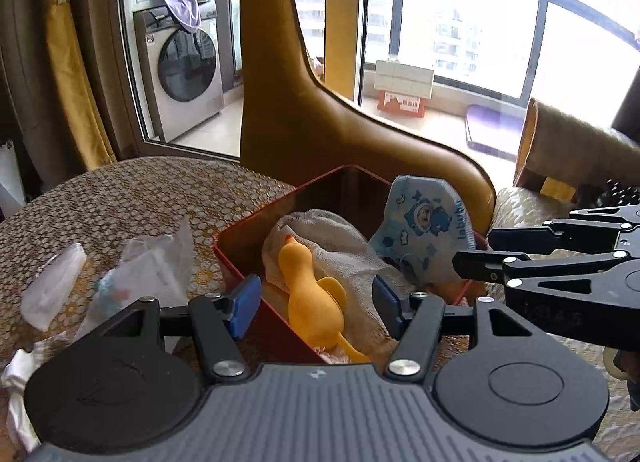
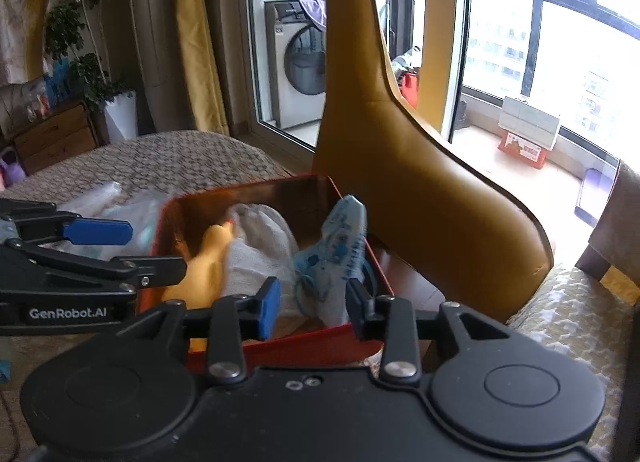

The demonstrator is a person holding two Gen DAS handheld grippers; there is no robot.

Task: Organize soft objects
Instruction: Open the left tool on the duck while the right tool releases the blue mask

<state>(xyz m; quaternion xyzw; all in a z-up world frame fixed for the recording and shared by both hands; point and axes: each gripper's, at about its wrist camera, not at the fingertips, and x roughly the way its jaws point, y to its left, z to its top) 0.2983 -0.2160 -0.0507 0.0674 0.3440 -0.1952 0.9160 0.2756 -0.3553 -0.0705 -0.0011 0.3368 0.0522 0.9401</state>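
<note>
Hovering open grippers point(image 1: 316, 302) point(image 2: 310, 308), red box point(image 1: 256, 222)

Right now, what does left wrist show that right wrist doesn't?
Only left wrist: the crumpled white cloth at the table's left edge, and the right claw reaching toward the blue mask. Only right wrist: potted plant, wooden drawers, left claw. Both: red box, yellow rubber chicken, white gauze cloth, washing machine.

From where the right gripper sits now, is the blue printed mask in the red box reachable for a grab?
Probably yes. The right gripper is open with the blue printed mask just ahead of its fingers, propped at the red box edge. Nothing lies over it; the white cloth and left gripper sit off to the side.
</note>
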